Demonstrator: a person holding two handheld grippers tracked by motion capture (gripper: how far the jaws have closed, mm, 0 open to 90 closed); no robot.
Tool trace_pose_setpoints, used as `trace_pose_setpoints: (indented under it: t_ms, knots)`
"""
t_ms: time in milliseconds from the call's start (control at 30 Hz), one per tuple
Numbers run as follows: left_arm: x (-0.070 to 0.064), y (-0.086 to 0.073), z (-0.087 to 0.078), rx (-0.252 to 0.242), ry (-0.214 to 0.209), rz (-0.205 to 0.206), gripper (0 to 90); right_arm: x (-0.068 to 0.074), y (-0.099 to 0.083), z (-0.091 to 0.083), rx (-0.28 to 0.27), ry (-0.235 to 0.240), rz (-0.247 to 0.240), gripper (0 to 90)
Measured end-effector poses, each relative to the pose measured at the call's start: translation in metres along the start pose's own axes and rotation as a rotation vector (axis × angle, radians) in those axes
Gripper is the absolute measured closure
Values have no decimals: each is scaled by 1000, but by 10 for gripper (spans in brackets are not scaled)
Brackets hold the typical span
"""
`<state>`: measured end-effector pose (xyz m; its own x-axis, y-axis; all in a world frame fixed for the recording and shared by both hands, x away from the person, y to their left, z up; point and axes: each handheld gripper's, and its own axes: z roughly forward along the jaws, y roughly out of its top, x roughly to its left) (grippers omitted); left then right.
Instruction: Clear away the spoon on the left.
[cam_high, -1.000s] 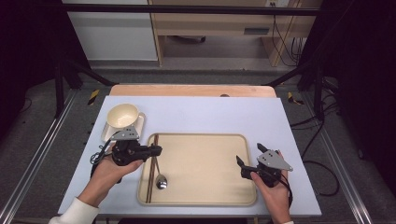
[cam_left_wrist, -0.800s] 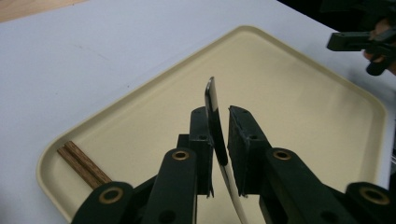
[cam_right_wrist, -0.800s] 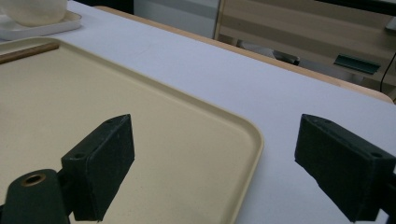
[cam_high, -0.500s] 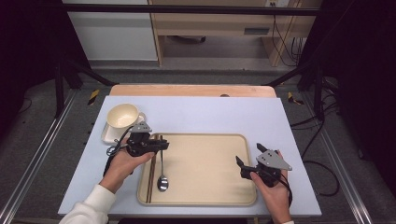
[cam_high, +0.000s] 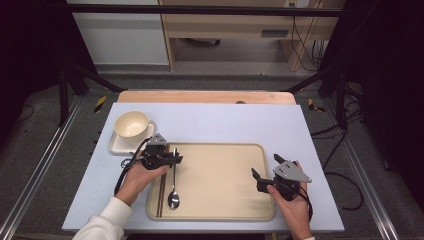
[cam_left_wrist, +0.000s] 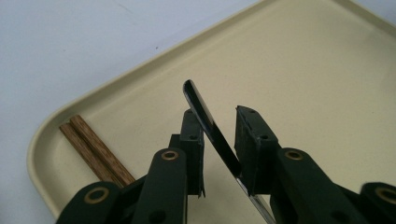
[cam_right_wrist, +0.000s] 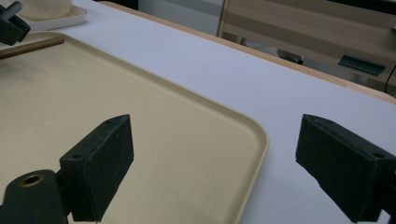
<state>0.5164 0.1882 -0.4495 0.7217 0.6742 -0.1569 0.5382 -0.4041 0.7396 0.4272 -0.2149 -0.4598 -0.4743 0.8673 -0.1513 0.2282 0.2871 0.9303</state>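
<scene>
Steel spoon (cam_left_wrist: 212, 126) handle sits between left hand-held gripper (cam_left_wrist: 219, 135)'s narrowed matte-black jaws; right hand-held gripper (cam_right_wrist: 212, 163) gapes.

One spoon (cam_high: 173, 192), two chopsticks (cam_high: 161, 192), one cup (cam_high: 131, 124), one tray (cam_high: 225, 165).

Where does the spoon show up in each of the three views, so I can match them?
High view: the spoon lies at the tray's left, handle end between the left gripper jaws.
Left gripper view: its dark handle slants up between the jaws.
Right gripper view: I cannot find it.
Shared landmark: the beige tray.
</scene>
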Motion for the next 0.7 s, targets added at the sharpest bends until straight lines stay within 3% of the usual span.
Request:
trace_pose_setpoints:
  t_ms: [100,167,300,467,700]
  knots:
    - [2,-3,1,13,15,-8,699,0,0,0,2,1,-1,116]
    - [3,-5,2,26,53,1,651,0,0,0,2,1,1,115]
    - [3,-6,2,-8,76,-16,541,0,0,0,2,2,2,113]
    - [2,-7,-2,-34,119,0,438,0,0,0,2,1,3,107]
    - [-2,-6,-12,-89,141,15,341,0,-1,1,7,-2,3,96]
